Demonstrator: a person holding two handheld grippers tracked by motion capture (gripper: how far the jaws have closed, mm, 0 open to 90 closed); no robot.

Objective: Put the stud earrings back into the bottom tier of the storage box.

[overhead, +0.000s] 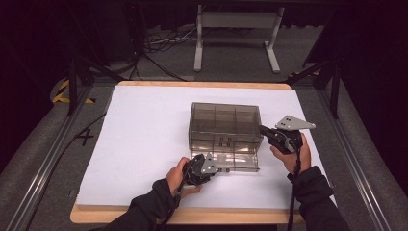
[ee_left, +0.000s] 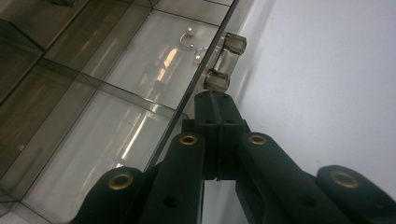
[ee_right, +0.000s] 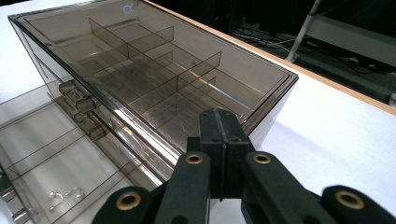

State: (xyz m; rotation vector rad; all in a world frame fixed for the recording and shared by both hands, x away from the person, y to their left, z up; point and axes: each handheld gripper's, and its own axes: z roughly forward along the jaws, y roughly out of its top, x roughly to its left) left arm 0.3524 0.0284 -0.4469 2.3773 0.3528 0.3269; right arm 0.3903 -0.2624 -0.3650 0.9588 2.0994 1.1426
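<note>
Seeing smoked-plastic drawer organizer (overhead: 224, 126) sitting centre of high view on white table sheet (overhead: 144, 139), bottom drawer (overhead: 235, 161) pulled out toward lower edge. Left gripper (overhead: 222, 169) parking at drawer's front wall, lower centre; jaws clenched, nothing between. In left gripper view, tips (ee_left: 218, 105) sitting just below drawer knob (ee_left: 224, 60); two pearl earrings (ee_left: 192, 43) lying inside drawer, upper centre. Right gripper (overhead: 262, 129) resting against organizer's right side, jaws pressed together, empty.
</note>
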